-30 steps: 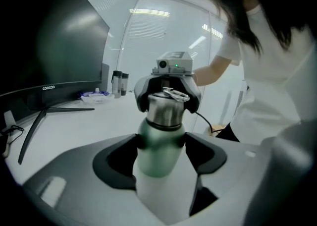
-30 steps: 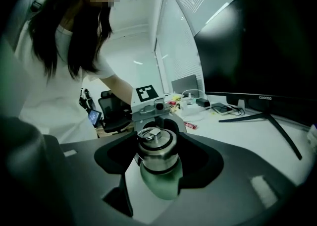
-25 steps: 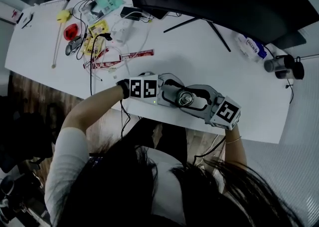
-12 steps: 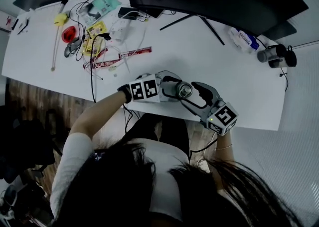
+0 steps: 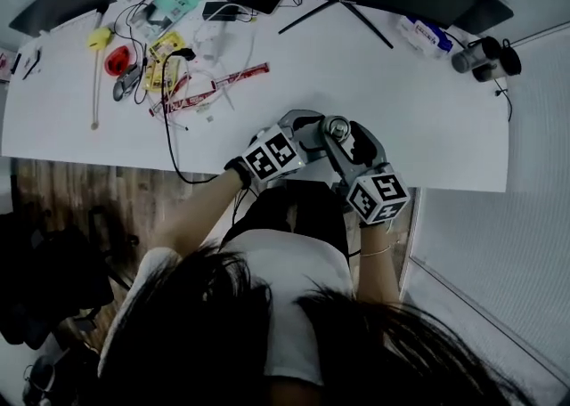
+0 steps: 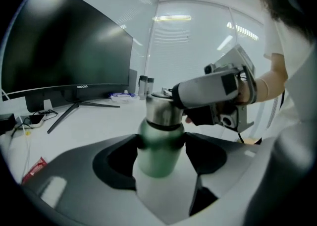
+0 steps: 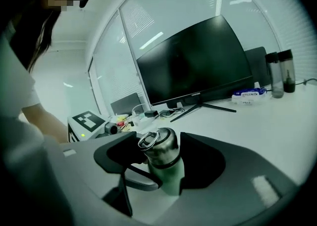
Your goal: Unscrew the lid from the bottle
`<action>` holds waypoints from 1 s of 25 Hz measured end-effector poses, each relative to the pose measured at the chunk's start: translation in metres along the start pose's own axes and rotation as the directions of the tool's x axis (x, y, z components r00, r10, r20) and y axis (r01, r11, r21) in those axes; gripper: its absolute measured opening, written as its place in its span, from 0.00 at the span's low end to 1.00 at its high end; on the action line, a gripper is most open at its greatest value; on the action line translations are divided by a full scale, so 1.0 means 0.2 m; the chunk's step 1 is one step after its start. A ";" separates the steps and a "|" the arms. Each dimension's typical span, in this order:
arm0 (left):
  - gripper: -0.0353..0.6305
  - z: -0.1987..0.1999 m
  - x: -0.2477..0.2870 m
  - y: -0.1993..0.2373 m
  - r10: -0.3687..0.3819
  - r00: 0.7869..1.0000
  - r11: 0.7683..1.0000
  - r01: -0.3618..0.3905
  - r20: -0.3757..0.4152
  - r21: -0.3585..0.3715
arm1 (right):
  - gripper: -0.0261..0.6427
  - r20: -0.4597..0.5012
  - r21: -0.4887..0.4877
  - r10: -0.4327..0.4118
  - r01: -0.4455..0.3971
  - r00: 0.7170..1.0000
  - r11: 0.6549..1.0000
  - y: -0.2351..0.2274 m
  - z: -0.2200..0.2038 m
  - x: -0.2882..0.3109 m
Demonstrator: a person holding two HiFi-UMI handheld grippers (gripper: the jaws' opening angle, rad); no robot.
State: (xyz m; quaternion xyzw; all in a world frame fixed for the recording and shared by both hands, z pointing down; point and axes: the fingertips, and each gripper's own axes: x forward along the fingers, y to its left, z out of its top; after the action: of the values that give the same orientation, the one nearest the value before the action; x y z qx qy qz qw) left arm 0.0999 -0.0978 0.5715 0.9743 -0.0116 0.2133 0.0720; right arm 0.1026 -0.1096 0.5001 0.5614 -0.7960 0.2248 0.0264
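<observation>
Unscrewing step, by my read: left claw (image 6: 161, 144) clamps the green bottle (image 6: 157, 160) at its shoulder, and right claw (image 7: 166, 163) is closed round the steel lid (image 7: 159, 145). Next: twist lid w/ right, left holds firm.

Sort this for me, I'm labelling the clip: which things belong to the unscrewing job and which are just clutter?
In the job: green bottle, steel lid, left gripper clamping the body, right gripper on the lid.
Lying about: monitor, cables, red packets, two dark bottles.
</observation>
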 end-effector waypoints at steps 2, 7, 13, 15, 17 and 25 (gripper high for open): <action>0.58 0.00 0.00 0.00 0.029 1.000 0.999 -0.029 0.003 -0.013 | 0.44 -0.005 -0.022 -0.021 0.020 1.000 1.000 0.01 -0.01 0.02; 0.58 0.00 -0.01 -0.01 0.073 0.997 0.997 -0.073 0.008 -0.040 | 0.44 -0.026 -0.100 -0.066 0.063 0.997 0.993 0.01 -0.03 0.05; 0.58 0.00 -0.01 -0.01 0.046 0.999 0.998 -0.046 0.006 -0.034 | 0.42 -0.051 -0.123 0.009 -0.015 0.999 0.992 0.01 -0.03 0.05; 0.58 0.00 -0.01 -0.01 0.017 1.000 1.000 -0.018 -0.003 -0.020 | 0.42 -0.075 -0.133 0.068 -0.077 0.995 0.988 0.02 -0.03 0.05; 0.58 0.00 -0.01 -0.01 -0.018 1.000 1.000 0.018 -0.013 -0.003 | 0.42 -0.100 -0.147 0.129 -0.143 0.986 0.979 0.03 -0.04 0.06; 0.58 -0.01 -0.03 -0.01 -0.192 0.979 0.978 0.197 -0.064 0.071 | 0.42 -0.225 -0.187 0.400 -0.442 0.888 0.877 0.08 -0.05 0.07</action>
State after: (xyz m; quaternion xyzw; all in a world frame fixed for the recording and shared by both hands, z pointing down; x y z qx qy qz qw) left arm 0.0940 -0.0958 0.5715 0.9663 0.0941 0.2331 0.0552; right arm 0.0815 -0.1135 0.5072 0.3445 -0.9143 0.1799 0.1140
